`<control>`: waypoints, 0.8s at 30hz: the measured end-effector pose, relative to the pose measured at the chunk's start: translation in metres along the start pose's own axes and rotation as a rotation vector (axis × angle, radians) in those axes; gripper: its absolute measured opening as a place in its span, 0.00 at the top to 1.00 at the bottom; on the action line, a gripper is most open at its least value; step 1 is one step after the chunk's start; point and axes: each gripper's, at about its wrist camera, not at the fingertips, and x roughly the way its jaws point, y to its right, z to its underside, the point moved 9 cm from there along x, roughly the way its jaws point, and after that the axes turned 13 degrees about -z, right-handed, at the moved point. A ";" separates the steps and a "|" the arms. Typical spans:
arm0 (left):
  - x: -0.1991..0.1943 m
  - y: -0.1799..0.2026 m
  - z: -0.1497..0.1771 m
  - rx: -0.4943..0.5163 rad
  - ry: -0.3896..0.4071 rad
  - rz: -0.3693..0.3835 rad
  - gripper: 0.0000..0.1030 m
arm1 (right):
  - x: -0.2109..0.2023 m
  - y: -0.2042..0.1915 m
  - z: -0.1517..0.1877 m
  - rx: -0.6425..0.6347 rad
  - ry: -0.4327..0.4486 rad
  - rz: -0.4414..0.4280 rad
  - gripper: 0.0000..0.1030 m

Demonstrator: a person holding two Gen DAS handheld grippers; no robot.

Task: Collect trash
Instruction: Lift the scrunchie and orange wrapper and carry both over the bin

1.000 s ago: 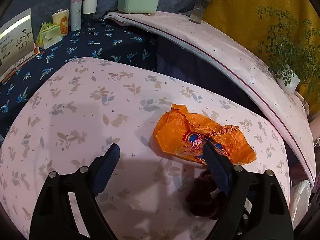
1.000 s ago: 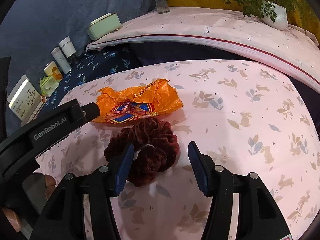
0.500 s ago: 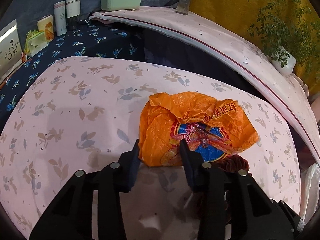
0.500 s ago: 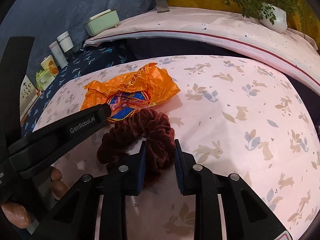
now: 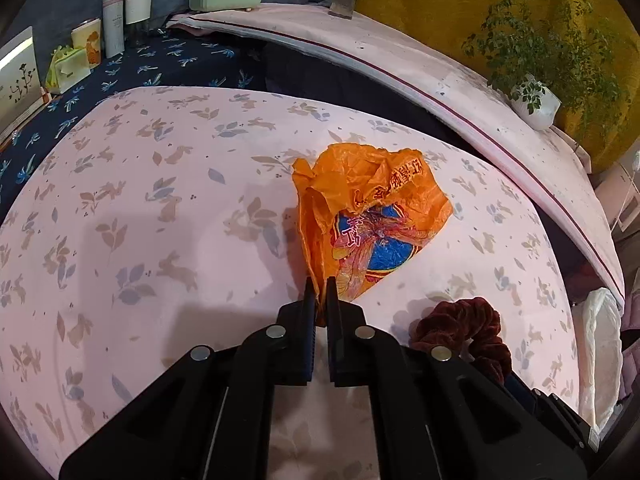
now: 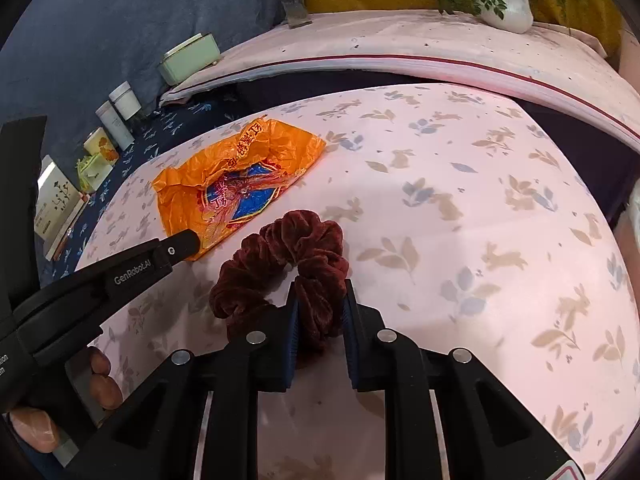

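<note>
An orange bag with a blue-and-red print, a dark maroon velvet scrunchie, and pale pink bedding patterned with rabbits and leaves.

You see: 1 orange bag | 1 scrunchie | 2 grippers | 2 white cylindrical containers | 1 potted plant

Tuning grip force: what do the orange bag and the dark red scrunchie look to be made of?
Orange bag: thin plastic film by the look, glossy, sharply creased, printed.
Dark red scrunchie: velvet-like fabric, probably over elastic; soft matte pile with sheen on the gathered folds.
</note>
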 end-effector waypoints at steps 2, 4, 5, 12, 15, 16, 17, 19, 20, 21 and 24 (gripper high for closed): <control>-0.012 0.005 0.007 0.004 0.006 0.010 0.96 | -0.017 0.007 0.006 0.023 0.015 0.005 0.83; -0.025 0.010 0.014 0.008 0.014 0.021 0.96 | -0.032 0.013 0.012 0.044 0.033 0.008 0.83; -0.032 0.012 0.018 0.011 0.018 0.026 0.96 | -0.041 0.018 0.015 0.057 0.043 0.010 0.83; -0.084 0.040 0.047 0.033 0.047 0.084 0.96 | -0.101 0.045 0.032 0.115 0.105 0.025 0.83; -0.104 0.056 0.060 0.051 0.059 0.108 0.96 | -0.128 0.058 0.039 0.131 0.137 0.036 0.83; -0.110 0.062 0.064 0.059 0.062 0.117 0.96 | -0.136 0.063 0.041 0.137 0.148 0.039 0.83; -0.116 0.068 0.068 0.067 0.065 0.128 0.96 | -0.146 0.067 0.042 0.143 0.160 0.041 0.83; -0.128 0.081 0.076 0.087 0.073 0.143 0.96 | -0.163 0.076 0.044 0.153 0.184 0.047 0.83; -0.133 0.087 0.079 0.098 0.077 0.151 0.96 | -0.171 0.080 0.044 0.158 0.197 0.051 0.83; -0.140 0.096 0.082 0.110 0.081 0.161 0.96 | -0.180 0.085 0.045 0.164 0.209 0.055 0.83; -0.154 0.115 0.092 0.136 0.090 0.185 0.96 | -0.200 0.096 0.045 0.180 0.240 0.063 0.83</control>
